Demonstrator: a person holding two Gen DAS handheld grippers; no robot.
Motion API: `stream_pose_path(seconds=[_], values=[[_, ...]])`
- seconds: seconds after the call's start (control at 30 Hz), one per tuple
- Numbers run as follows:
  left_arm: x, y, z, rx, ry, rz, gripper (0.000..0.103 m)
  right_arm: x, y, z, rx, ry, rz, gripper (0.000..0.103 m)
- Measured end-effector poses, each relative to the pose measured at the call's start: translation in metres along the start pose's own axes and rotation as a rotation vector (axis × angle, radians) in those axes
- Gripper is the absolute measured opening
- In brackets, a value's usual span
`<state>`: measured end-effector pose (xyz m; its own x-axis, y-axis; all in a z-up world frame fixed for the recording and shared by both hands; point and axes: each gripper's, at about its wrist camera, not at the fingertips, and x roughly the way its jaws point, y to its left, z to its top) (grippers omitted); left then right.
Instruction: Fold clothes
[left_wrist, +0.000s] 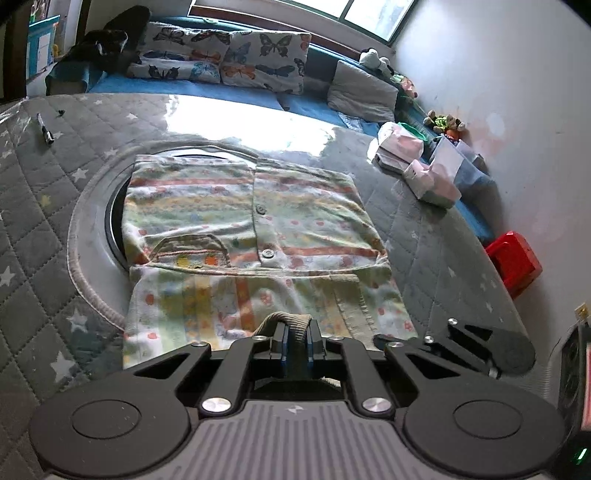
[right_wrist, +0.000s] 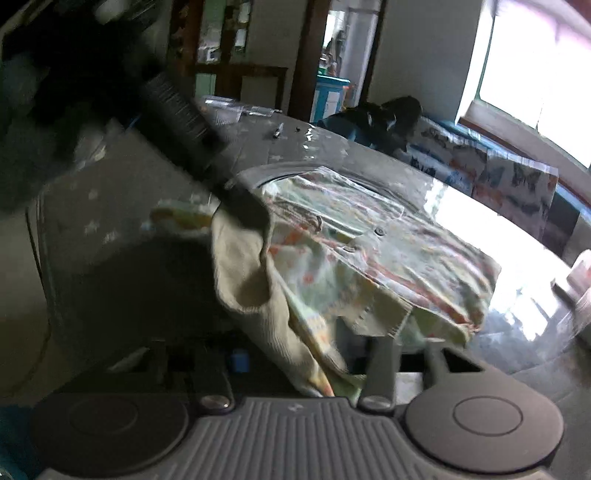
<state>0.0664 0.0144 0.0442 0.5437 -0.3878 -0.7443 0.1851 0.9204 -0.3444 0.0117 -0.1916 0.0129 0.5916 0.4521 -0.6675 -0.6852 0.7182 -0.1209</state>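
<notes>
Pale green cotton pyjama shirt (left_wrist: 255, 218) with orange-and-yellow print bands, buttons and a chest pocket lies on the grey quilted star-pattern table cover (left_wrist: 40, 229), over a round recessed ring in the tabletop, already partly folded into a rough rectangle. Near edge faces both grippers; a ribbed beige cuff or hem band (left_wrist: 290, 323) sits at that edge. Left gripper (left_wrist: 296, 341) is pressed together on that ribbed band, blue pads pinching it just above the table. Right gripper (right_wrist: 314, 363) is at the same near edge, further along it; cloth drapes over and between its fingers, lifted and bunched, but blur and the fabric itself hide the fingertips, so whether it is clamped I cannot tell. Key relation: the shirt stretches directly away from both grippers, long axis of the near edge running across between them, so any fold would carry this edge forward over the buttoned panel toward the butterfly-print cushions (left_wrist: 266, 59). Left gripper reads as the surer hold. Right wrist view is smeared; a dark blurred shape, probably the other gripper's body, crosses its upper left. Black marker pen (left_wrist: 45, 129) lies well apart on the cover's far left.
</notes>
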Motion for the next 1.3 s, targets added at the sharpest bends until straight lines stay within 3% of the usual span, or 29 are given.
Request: stream_pose_path(seconds=[0.03,0.1,0.23,0.43,0.7,0.77,0.83,0.93,1.13,1.3], values=[[-0.004,0.001,-0.004,0.016,-0.012,0.011,0.012,0.001,-0.004,0.003,0.021,-0.002,0.005,0.018],[-0.012,0.002,-0.012,0.049,-0.035,0.033,0.016,0.002,-0.012,0.008,0.063,-0.007,0.015,0.015],[-0.029,0.005,-0.028,0.114,-0.083,0.078,0.049,0.005,-0.027,0.018,0.146,-0.017,0.035,0.012],[-0.027,0.001,-0.052,0.275,-0.136,0.224,0.054,0.008,-0.051,0.033,0.271,-0.032,0.064,0.012],[0.005,-0.010,-0.068,0.510,-0.169,0.362,0.057,0.008,-0.051,0.035,0.278,-0.039,0.047,0.011],[0.006,-0.010,-0.070,0.554,-0.184,0.375,0.055,0.007,-0.051,0.034,0.280,-0.040,0.044,0.011],[0.005,-0.010,-0.072,0.577,-0.194,0.364,0.029,0.001,-0.049,0.033,0.278,-0.056,0.047,0.010],[0.002,-0.011,-0.075,0.611,-0.209,0.348,0.008,-0.008,-0.046,0.030,0.275,-0.080,0.050,0.006],[-0.017,-0.016,-0.086,0.641,-0.226,0.300,0.005,-0.025,-0.041,0.025,0.269,-0.128,0.058,0.004],[-0.053,-0.029,-0.104,0.630,-0.218,0.232,0.005,-0.069,-0.029,0.016,0.238,-0.156,0.105,0.004]])
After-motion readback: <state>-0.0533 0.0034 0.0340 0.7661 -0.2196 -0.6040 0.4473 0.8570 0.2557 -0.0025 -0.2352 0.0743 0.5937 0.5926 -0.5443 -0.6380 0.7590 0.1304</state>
